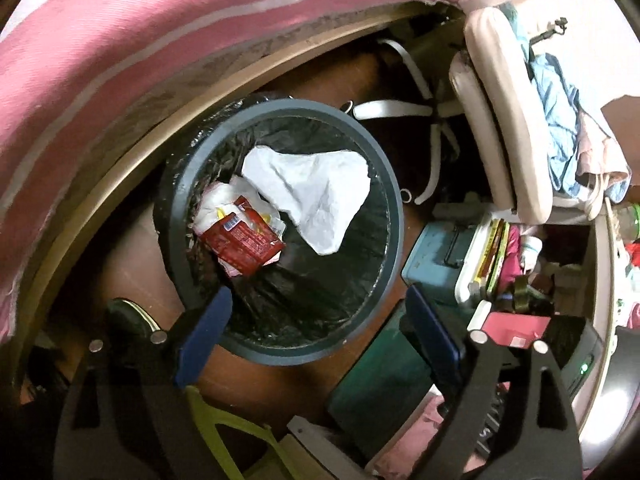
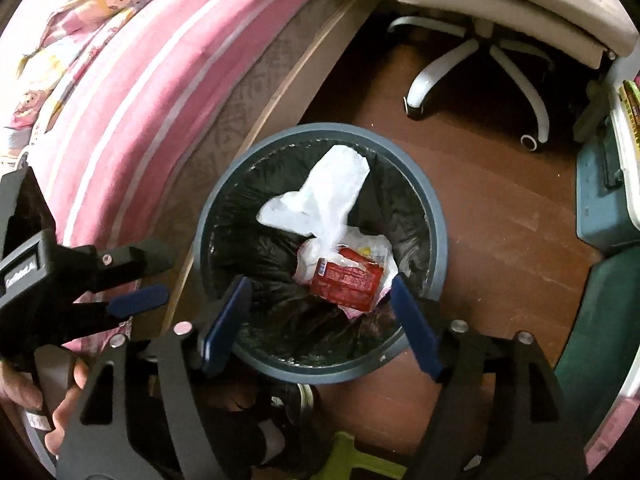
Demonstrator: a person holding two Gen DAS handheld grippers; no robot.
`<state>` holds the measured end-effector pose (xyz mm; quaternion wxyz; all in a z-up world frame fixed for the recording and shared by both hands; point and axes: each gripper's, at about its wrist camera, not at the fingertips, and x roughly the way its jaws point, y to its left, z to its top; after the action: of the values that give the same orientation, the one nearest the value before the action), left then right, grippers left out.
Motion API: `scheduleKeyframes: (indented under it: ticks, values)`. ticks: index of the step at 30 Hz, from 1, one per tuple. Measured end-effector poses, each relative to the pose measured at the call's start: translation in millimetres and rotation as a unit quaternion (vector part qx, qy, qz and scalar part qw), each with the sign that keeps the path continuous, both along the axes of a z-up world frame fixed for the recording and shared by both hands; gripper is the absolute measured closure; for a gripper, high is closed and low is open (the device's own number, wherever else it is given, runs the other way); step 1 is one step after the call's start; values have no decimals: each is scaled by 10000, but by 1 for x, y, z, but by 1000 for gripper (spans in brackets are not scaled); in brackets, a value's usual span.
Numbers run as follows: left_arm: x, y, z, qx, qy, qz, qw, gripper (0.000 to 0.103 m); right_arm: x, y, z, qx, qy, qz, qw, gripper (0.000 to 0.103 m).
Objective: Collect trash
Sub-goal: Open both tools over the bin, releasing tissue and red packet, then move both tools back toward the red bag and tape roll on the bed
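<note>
- Two pieces of trash lie in the bin (image 2: 438, 240), which stands on the floor (image 2: 500, 208) just beside the bed (image 2: 132, 92): a crumpled white paper (image 2: 320, 204) and a red wrapper (image 2: 346, 282) touching it.
- Right gripper (image 2: 320, 326) hangs directly above the bin, pointing steeply down, jaws spread wide with nothing between the pads; the red wrapper sits just beyond its fingertips, slightly toward the right finger.
- Left gripper (image 1: 316, 316) is also released and empty; in the right wrist view it sits off to the left, over the bed's edge (image 2: 138, 300), so the right one is nearer the trash.
- White paper's long axis runs from the wrapper up and away to the bin's far rim, roughly along the right gripper's line of sight.
- Judged from this, both pieces are already deposited; the coming move is likely a pull away from the bin toward whatever trash remains, none of which I can pick out here.
</note>
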<state>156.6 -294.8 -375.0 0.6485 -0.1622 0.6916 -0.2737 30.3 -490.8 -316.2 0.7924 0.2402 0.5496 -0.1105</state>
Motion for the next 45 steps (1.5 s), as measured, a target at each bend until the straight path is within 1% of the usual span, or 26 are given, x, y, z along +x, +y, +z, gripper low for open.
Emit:
scheduleKeyframes:
  ticks: [2,5,9,11,16,18,21,25,27,29,31,33,35,40,45]
  values:
    - [-1,4,6,-24,-54,38,10000,17,-3,5,8,6,-80,32,10000,24]
    - [-4,9,15,-70,-160,77,9998,17,-4,12,20,-46,-220,133,9997,23]
    - [-7,20,30,-102,-321,214,9992,17,-7,31,43,-377,-564,350,9971,21]
    - [-7,27,43,-147,-474,344,9982,17,-6,40,54,-580,-664,439,9951,20]
    - [-9,60,74,-445,-669,820,9934,16,-6,64,89,-1184,-1102,524,9854,20]
    - [-11,72,84,-490,-748,968,9913,15,-6,74,103,-1290,-1269,578,9818,19]
    - [-18,94,102,-572,-975,1168,9867,15,-4,90,124,-1411,-1471,744,9762,18]
    - [-30,120,127,-609,-1405,1306,9795,14,0,112,148,-1367,-1661,1019,9713,16]
    - [-36,132,137,-650,-1599,1371,9754,14,0,121,160,-1050,-1854,1151,9703,13]
    - [-41,145,147,-765,-1768,1492,9699,14,1,128,168,-731,-1945,1236,9703,13]
    - [-48,158,154,-894,-1835,1640,9651,14,5,137,176,-617,-2004,1299,9691,13]
    - [-55,170,159,-968,-1893,1773,9609,14,8,151,187,-607,-2140,1438,9643,13]
    - [-63,184,166,-1089,-1948,1960,9549,14,10,162,194,-647,-2213,1534,9609,13]
    - [-77,216,176,-1140,-2098,2423,9404,14,18,190,205,-591,-2381,1787,9528,13]
    - [-72,241,179,-1123,-2094,2670,9339,14,28,218,210,-522,-2426,2061,9466,13]
